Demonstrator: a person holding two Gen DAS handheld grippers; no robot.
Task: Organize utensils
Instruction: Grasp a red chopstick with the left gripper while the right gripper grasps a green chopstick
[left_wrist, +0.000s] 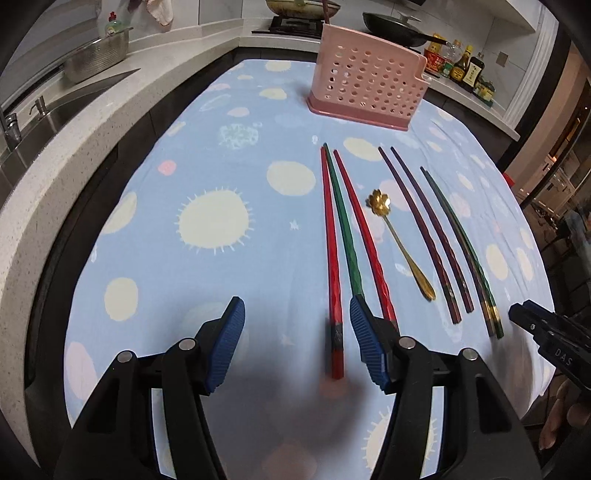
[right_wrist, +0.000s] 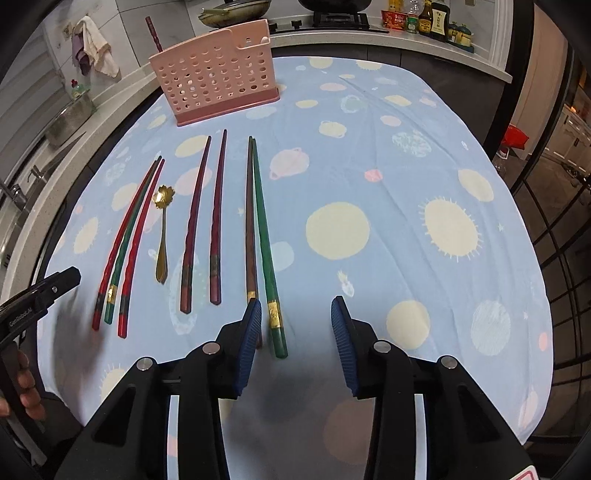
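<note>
Over the near edge of the blue patterned cloth (left_wrist: 221, 155), both claws hang with jaws apart and nothing between the pads: the left gripper (left_wrist: 297, 343) straddles the butt of the leftmost red chopstick (left_wrist: 330, 236), and the right gripper (right_wrist: 295, 343) stands rather narrower, with the butt of the green chopstick (right_wrist: 266, 254) between its fingers. The utensils lie in a row on the cloth — a red-green-red trio, a gold spoon (left_wrist: 399, 240), a purple pair (left_wrist: 424, 229) and a green-and-brown pair — well short of the pink perforated holder (left_wrist: 369, 88) at the far end. My worry is the crowding: sticks in each group lie touching or nearly so, and a closing pad could catch two at once or roll a neighbour aside; a grip at the very butt may also let the long end droop and snag the holder's rim. Blur smears the red stick's end, the holder's compartments are hidden behind its wall, and one dark stick already inside shows only its top.
</note>
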